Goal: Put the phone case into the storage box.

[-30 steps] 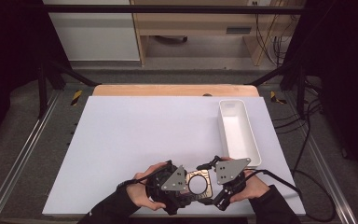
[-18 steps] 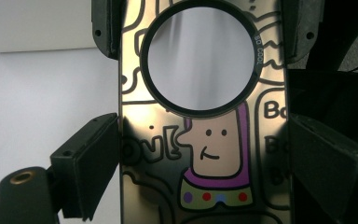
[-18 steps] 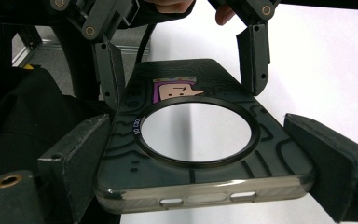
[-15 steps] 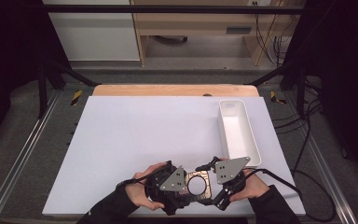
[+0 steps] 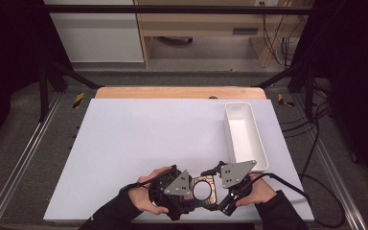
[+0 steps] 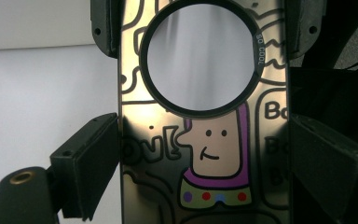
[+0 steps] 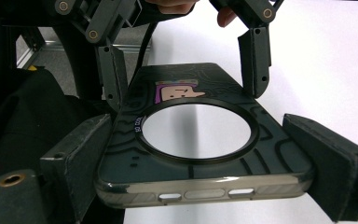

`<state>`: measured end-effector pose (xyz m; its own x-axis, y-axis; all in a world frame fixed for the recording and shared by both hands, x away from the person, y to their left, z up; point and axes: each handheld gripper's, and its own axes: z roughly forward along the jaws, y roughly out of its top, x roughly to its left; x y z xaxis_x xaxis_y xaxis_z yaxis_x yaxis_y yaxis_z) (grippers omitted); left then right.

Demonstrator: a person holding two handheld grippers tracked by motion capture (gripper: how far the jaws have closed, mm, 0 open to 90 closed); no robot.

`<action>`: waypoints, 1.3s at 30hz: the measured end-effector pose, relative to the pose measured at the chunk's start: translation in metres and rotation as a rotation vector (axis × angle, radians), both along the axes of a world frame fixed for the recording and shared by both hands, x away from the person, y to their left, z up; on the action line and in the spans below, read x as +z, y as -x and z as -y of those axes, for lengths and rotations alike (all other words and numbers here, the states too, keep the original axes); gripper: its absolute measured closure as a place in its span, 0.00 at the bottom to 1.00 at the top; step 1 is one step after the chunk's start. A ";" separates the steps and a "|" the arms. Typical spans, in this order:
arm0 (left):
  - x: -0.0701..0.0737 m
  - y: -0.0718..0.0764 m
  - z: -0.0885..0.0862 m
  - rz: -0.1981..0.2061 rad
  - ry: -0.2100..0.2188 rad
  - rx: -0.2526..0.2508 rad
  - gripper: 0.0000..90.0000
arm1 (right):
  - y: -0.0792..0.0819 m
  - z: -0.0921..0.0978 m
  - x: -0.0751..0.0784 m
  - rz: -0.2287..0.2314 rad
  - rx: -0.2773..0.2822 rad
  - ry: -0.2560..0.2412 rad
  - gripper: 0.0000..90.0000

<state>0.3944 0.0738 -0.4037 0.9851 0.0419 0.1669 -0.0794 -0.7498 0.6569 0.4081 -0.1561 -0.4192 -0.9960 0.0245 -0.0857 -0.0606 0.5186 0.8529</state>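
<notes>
A white sheet (image 5: 148, 143) covers the table, filling the middle of the high view. A white tray (image 5: 245, 136) lies right of centre, its near end just above the right gripper (image 5: 219, 181). At lower centre, a phone case (image 5: 202, 188) hangs between both grippers. The left gripper (image 6: 205, 154) clamps the case's long edges, its jaws pressed on either side of the cartoon figure (image 6: 214, 161). The right gripper grasps the other end, jaws touching both sides beside the ring (image 7: 196, 130).
</notes>
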 end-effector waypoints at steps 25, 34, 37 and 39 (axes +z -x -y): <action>0.000 -0.010 -0.007 -0.078 0.012 0.037 0.09 | -0.001 0.004 0.004 -0.005 -0.037 0.032 0.13; 0.004 -0.017 -0.027 -0.112 0.038 0.101 0.10 | -0.003 0.008 0.010 -0.018 -0.055 0.044 0.13; 0.002 -0.021 -0.031 -0.121 0.036 0.127 0.09 | -0.004 0.010 0.013 -0.022 -0.060 0.051 0.13; 0.002 -0.023 -0.034 -0.121 0.036 0.139 0.09 | -0.004 0.011 0.016 -0.021 -0.061 0.055 0.13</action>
<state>0.4172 0.1079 -0.4020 0.9822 0.1828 0.0439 0.1043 -0.7237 0.6822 0.4122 -0.1674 -0.4035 -0.9943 0.0814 -0.0682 -0.0101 0.5665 0.8240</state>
